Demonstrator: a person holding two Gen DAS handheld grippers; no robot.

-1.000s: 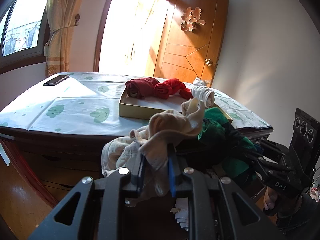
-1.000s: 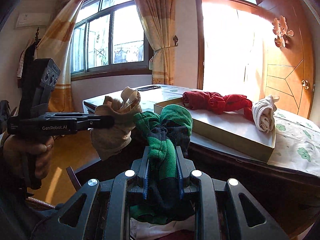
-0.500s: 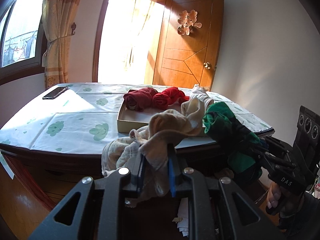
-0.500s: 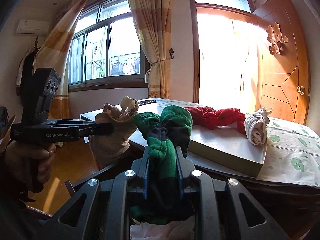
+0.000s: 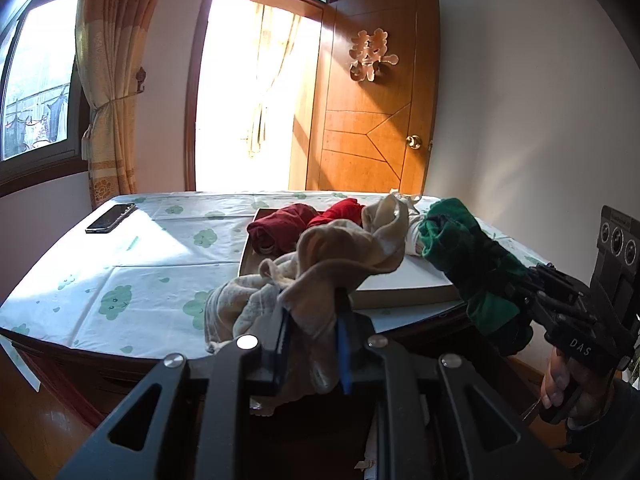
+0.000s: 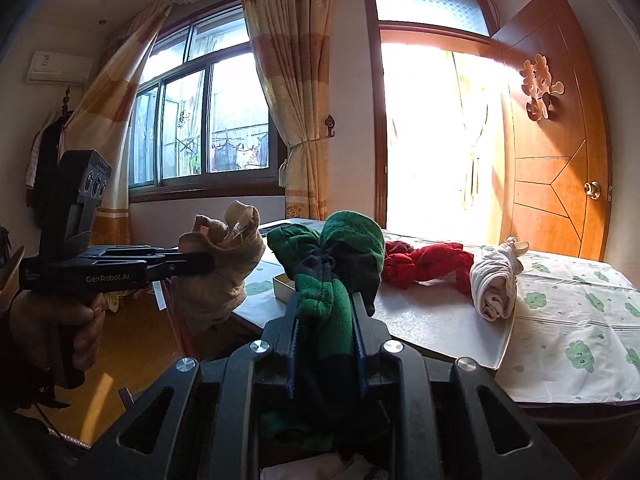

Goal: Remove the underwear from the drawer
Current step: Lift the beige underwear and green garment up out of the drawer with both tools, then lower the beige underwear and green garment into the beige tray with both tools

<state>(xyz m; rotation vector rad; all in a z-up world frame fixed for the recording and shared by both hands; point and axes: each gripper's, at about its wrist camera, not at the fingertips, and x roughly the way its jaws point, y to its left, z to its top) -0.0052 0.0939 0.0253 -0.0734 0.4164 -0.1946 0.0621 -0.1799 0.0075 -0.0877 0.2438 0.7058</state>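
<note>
- The left claw (image 5: 310, 326), at lower centre of the left wrist view, is pinched on a beige underwear bundle (image 5: 340, 252); the cloth bulges up above the blue-edged pads and a paler rag-like part hangs to the left of them.
- In the right wrist view that same left claw (image 6: 200, 260) sits at middle left, held by a hand (image 6: 60, 320) on its grip, with the beige bundle (image 6: 222, 268) clamped at its tip.
- The right claw (image 6: 326, 332), at lower centre of the right wrist view, is pressed onto a green and dark underwear bundle (image 6: 328, 264) that stands up between its pads and hangs below them.
- From the left wrist view the right claw (image 5: 520, 292) is at the right edge, its green bundle (image 5: 460, 248) just beside the beige one; whether the two touch I cannot tell.
- Both bundles are held in the air at the near edge of the bench (image 5: 160, 264), which wears a white cover with green prints.
- On the bench lies a shallow tray (image 6: 440, 320). A dark red roll (image 5: 280, 228) and a bright red roll (image 6: 436, 264) lie in it, with a white roll (image 6: 494, 288) at its far right.
- A black phone (image 5: 110, 218) lies on the bench at middle left of the left wrist view.
- A wooden door (image 5: 376, 92) stands open at upper centre.
</note>
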